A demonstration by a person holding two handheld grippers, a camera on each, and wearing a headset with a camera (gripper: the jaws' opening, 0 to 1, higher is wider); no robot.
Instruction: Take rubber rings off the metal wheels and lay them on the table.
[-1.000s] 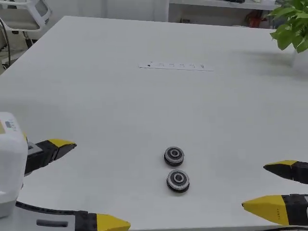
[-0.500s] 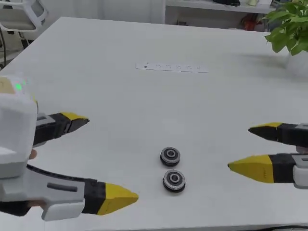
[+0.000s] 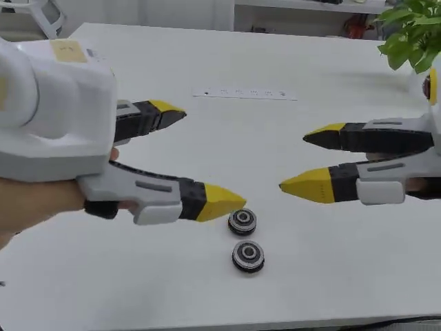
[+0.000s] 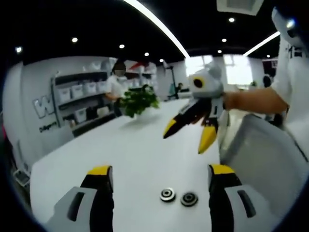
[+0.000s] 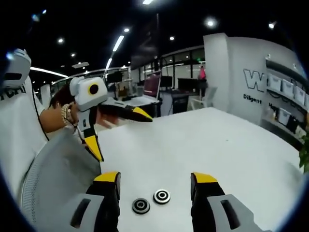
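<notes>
Two small metal wheels with dark rubber rings lie flat side by side on the white table: a far wheel (image 3: 242,221) and a near wheel (image 3: 248,255). They also appear in the left gripper view (image 4: 167,194) (image 4: 189,198) and in the right gripper view (image 5: 161,196) (image 5: 141,205). My left gripper (image 3: 210,157) (image 4: 160,169) hovers open above the table, left of the wheels. Facing it from the right is my right gripper (image 3: 295,162) (image 5: 155,177), open too, with nothing between its fingers. Each gripper shows in the other's view: the right gripper (image 4: 186,142), the left gripper (image 5: 124,138).
A white power strip (image 3: 244,94) lies flat further back on the table. A green plant (image 3: 413,34) stands at the far right corner. A person (image 4: 118,79) stands by shelves in the background. Bare tabletop (image 3: 331,262) surrounds the wheels.
Both grippers have risen from the table's front edge and moved inward over the table, toward each other, above the wheels. The wheels have stayed in place.
</notes>
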